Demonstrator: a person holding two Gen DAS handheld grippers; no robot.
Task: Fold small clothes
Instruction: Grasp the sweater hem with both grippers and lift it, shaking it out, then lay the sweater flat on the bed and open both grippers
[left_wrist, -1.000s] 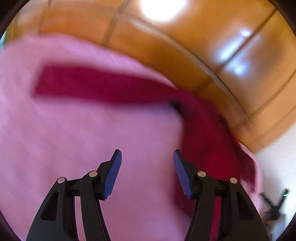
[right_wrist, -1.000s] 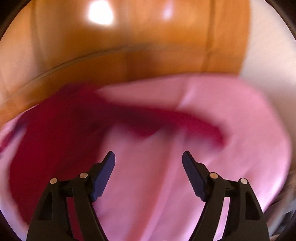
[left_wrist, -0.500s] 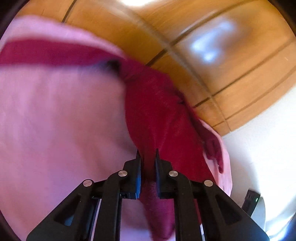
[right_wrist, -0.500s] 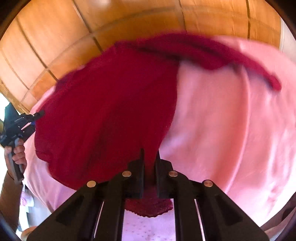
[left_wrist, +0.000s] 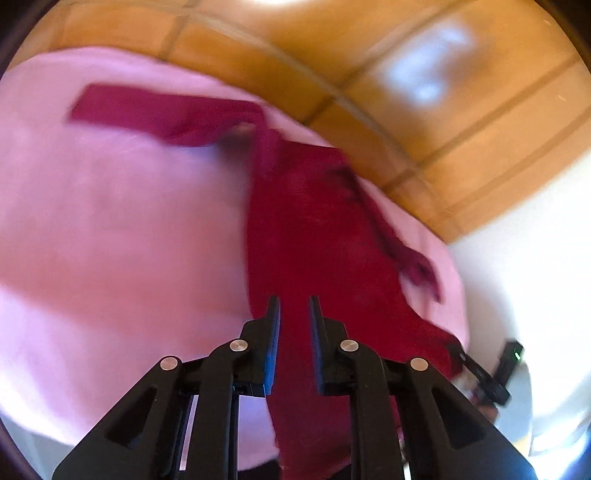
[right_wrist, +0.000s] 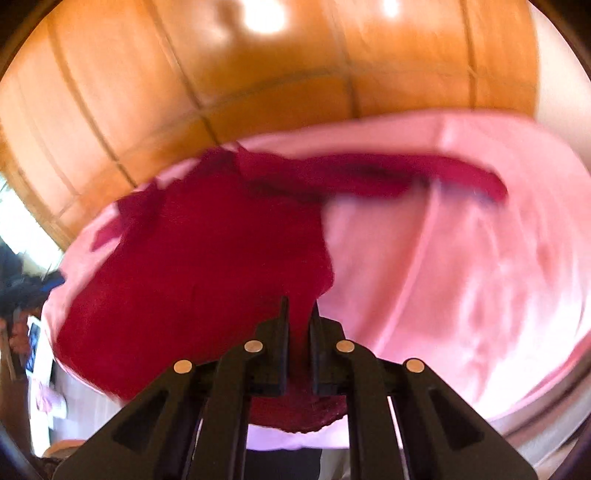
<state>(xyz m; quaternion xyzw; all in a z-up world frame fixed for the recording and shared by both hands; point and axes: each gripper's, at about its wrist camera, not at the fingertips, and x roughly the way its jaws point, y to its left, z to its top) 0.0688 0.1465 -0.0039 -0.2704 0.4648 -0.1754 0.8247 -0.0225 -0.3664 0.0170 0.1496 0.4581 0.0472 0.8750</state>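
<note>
Left black two-finger gripper (left_wrist: 294, 306): angled downward, jaws just closed to a narrow gap, clamped on an edge of the dark red knitted garment (left_wrist: 317, 229). Right black two-finger gripper (right_wrist: 300, 314): angled steeply downward, jaws nearly together, pinching another edge of the garment (right_wrist: 207, 266). Garment lies spread on the pink bedsheet (right_wrist: 461, 266), one strip trailing away.

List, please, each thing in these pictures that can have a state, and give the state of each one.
left gripper: shut on the red garment after just closing.
right gripper: shut on the red garment.
red garment: pinched at its near edge by both grippers, partly lifted, one long sleeve stretched out flat.
pink cloth: spread out under the garment, not held.
</note>
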